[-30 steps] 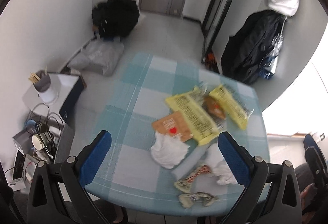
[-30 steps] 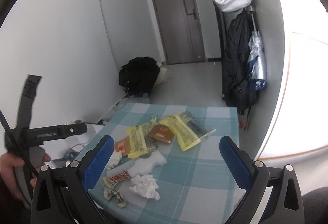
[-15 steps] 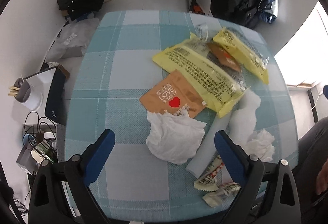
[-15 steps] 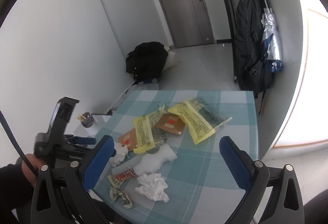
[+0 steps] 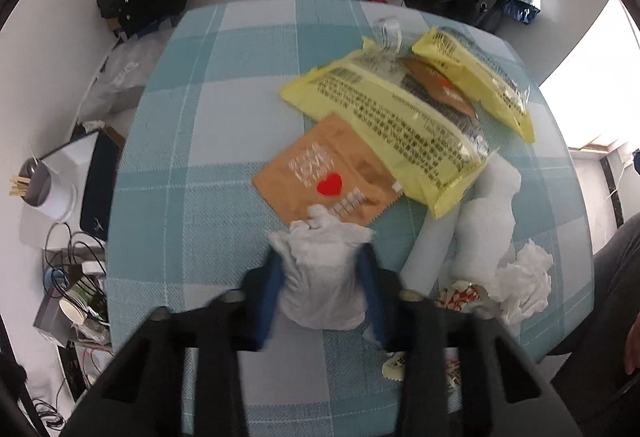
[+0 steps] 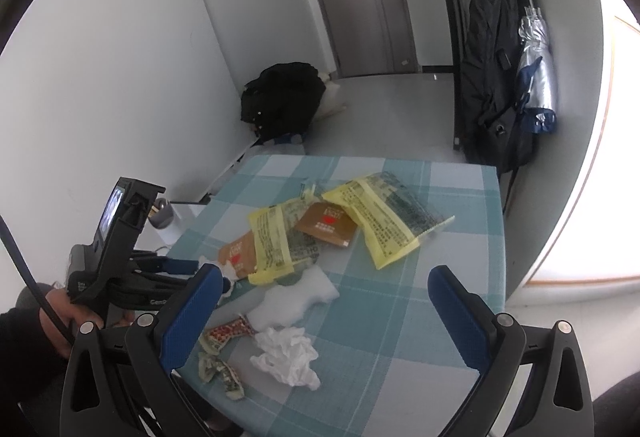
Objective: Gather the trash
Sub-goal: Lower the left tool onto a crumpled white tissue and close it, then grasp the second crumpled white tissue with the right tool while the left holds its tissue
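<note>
The left gripper (image 5: 320,285), its jaws just closed in, is clamped on a crumpled white tissue (image 5: 324,273) at lower centre of the checked table (image 5: 192,141), touching a brown sachet (image 5: 320,173). The right gripper (image 6: 324,313) stands wide apart, nothing between its jaws. At left, a grey cup (image 5: 34,181) holds sticks.

Lower centre of the left wrist view: a crumpled tissue (image 5: 324,273) is positioned on the desk (image 5: 200,141), a flat pouch (image 5: 320,177) directly above it.
</note>
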A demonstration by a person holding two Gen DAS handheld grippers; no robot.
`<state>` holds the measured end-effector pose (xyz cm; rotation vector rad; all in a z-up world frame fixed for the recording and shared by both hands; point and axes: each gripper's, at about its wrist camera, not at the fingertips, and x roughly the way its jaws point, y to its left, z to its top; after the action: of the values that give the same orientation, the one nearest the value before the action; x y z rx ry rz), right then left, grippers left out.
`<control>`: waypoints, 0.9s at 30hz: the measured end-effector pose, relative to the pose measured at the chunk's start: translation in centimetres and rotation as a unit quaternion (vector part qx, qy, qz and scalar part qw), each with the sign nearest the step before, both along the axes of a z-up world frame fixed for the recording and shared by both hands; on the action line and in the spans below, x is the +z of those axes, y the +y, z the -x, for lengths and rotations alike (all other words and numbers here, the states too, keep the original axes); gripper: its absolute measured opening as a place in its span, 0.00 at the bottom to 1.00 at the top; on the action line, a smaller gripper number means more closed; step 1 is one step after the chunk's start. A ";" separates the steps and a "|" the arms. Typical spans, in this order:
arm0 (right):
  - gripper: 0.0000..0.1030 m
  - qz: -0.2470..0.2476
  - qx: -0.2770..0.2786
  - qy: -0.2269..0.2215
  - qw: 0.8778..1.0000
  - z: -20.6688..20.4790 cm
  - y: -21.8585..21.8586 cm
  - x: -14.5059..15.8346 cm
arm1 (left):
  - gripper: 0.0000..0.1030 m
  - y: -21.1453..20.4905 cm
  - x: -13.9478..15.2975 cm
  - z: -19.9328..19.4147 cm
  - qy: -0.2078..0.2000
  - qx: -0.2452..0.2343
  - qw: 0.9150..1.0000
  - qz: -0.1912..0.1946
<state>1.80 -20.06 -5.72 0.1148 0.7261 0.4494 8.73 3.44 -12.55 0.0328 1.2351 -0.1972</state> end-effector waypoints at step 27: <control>0.93 0.068 0.016 0.031 0.997 1.5 1.9 -2.1 | 0.12 2.4 4.0 2.0 -0.053 0.029 0.995 0.085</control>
<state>0.30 -18.16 -7.82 -0.0109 0.8181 0.4276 6.72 5.83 -8.55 -0.1381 1.1085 -0.2458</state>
